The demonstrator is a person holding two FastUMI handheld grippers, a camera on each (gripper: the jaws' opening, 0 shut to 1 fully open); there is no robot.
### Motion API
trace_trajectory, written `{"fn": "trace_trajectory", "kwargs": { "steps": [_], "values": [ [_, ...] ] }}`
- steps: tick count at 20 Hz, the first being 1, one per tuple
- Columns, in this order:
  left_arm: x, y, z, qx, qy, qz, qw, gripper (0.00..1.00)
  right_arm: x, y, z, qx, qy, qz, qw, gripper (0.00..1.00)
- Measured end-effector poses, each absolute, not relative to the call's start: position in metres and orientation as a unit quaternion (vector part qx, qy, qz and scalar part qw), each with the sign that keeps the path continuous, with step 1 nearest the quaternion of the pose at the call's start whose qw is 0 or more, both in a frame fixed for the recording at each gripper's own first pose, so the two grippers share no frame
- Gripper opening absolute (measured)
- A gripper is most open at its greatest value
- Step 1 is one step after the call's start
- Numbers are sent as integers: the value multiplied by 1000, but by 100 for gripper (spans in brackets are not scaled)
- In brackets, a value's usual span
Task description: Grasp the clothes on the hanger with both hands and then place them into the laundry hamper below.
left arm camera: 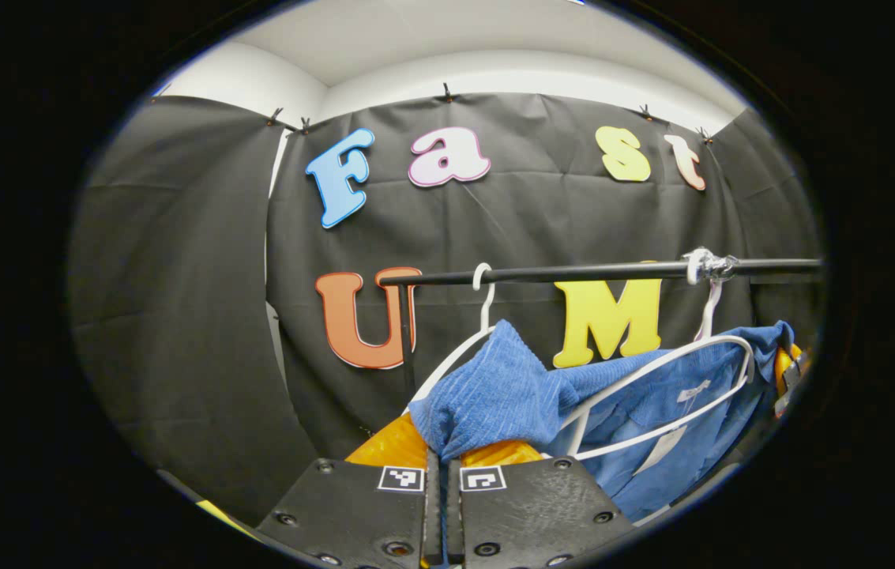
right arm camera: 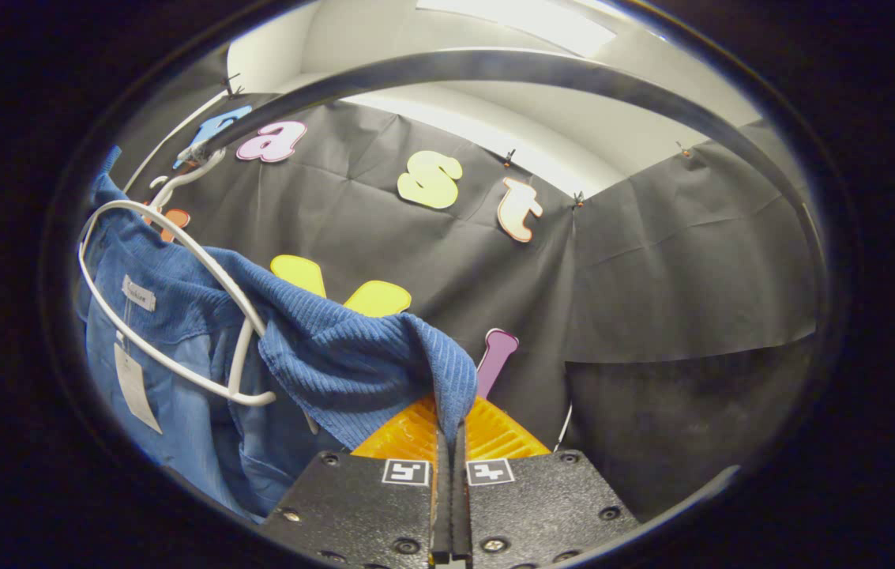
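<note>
A blue corduroy garment (left arm camera: pixel 494 395) hangs off a white hanger (left arm camera: pixel 652 371) under a black rail (left arm camera: pixel 573 273). In the left gripper view my left gripper (left arm camera: pixel 444 454) is shut on the garment's left shoulder, the cloth bunched between its fingers. In the right gripper view the garment (right arm camera: pixel 336 356) drapes from the white hanger (right arm camera: pixel 178 245) across to my right gripper (right arm camera: pixel 449 431), which is shut on the other shoulder's edge. The garment's collar with its tags (right arm camera: pixel 135 363) has slid below the hanger's upper wire. At the far right of the left gripper view part of the right gripper (left arm camera: pixel 788 371) shows.
The black rail (right arm camera: pixel 494 67) curves overhead in the right gripper view. A second white hook (left arm camera: pixel 483 288) hangs on the rail to the left. Black cloth walls close the booth behind and on both sides.
</note>
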State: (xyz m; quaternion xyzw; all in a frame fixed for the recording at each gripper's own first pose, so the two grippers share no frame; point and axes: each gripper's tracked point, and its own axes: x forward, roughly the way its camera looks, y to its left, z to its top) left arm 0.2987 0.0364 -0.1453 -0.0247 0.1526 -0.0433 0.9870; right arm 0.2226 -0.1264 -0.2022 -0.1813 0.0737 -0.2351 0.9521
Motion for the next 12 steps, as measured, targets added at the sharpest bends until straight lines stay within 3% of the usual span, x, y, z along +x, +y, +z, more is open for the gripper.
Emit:
{"fn": "trace_trajectory", "kwargs": {
  "steps": [3, 4, 6, 9, 11, 12],
  "values": [
    [304, 36, -152, -13, 155, -55, 986, 8, 229, -131, -210, -176, 80, -238, 952, 5],
    [306, 36, -155, -13, 159, -59, 985, 3, 231, -130, -213, -175, 83, -237, 952, 4],
    [310, 40, -162, -14, 166, -65, 984, 8, 238, -132, -220, -170, 91, -233, 953, 4],
    [316, 41, -172, -23, 178, -79, 981, 3, 243, -138, -226, -163, 101, -231, 954, 5],
    [316, 41, -181, -24, 185, -86, 979, 7, 243, -136, -232, -159, 106, -230, 954, 5],
    [316, 40, -185, -23, 188, -90, 978, 3, 242, -135, -235, -158, 110, -228, 954, 5]
  ]
}}
